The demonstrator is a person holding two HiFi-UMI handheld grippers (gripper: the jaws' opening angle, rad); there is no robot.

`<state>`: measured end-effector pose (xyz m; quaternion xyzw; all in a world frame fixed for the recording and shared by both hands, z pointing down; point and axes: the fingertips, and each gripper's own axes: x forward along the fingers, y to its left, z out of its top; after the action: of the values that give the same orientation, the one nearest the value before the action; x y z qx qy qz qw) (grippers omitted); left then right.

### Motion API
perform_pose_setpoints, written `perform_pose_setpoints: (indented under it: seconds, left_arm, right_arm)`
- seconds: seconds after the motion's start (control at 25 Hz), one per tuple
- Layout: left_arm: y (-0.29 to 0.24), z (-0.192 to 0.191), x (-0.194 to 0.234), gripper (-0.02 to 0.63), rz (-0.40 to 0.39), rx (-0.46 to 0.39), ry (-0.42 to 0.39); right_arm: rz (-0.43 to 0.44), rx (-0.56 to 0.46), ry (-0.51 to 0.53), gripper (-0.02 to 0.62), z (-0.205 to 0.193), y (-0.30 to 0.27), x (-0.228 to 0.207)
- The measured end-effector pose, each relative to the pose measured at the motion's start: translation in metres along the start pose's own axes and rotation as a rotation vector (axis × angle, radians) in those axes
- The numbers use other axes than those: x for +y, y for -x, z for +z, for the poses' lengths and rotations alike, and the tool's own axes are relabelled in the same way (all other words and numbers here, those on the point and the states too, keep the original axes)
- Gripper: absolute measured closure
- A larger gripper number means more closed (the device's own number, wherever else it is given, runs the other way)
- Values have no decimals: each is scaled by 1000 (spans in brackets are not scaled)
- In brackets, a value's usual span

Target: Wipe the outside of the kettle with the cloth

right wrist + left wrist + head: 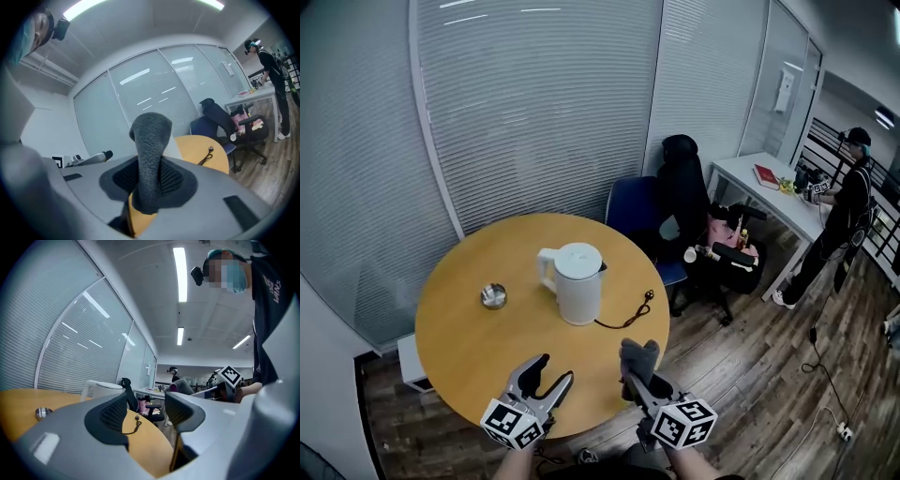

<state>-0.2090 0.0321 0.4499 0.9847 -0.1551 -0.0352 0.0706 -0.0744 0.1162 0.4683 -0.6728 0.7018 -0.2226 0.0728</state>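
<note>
Marker cubes sit closest, one on each gripper, at the near edge of the round wooden table. The left gripper has its jaws standing well apart, and its own view shows only bare tabletop between them. The right gripper is clamped on the cloth. In its own view the two ribbed pads press the fabric from both sides.

The cloth is dark grey and fleecy, bunched into a thick roll. Its long axis runs along the jaws, and its rounded free end sticks out past the tips, up and away toward the kettle.

That kettle stands near the middle of the table, beyond both grippers and well apart from them, roughly on a line between the two. It is white and upright, so its long axis is vertical. The lid is on, and the handle faces the left of the head view. A black cord trails from its base to the right and ends in a plug on the wood.

Left of the kettle lies a small metal dish. Past the table are a blue chair and a black office chair.
</note>
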Motion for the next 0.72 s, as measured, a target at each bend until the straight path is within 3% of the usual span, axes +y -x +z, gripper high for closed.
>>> perform_pose_setpoints:
  seconds: [0.28, 0.72]
  left_arm:
    - [-27, 3, 10, 322, -29, 25, -94]
    - [-97, 2, 55, 307, 137, 60, -139]
  right_arm:
    - [1, 17, 18, 491, 8, -32, -23]
    - [111, 116, 30, 491, 38, -110, -90]
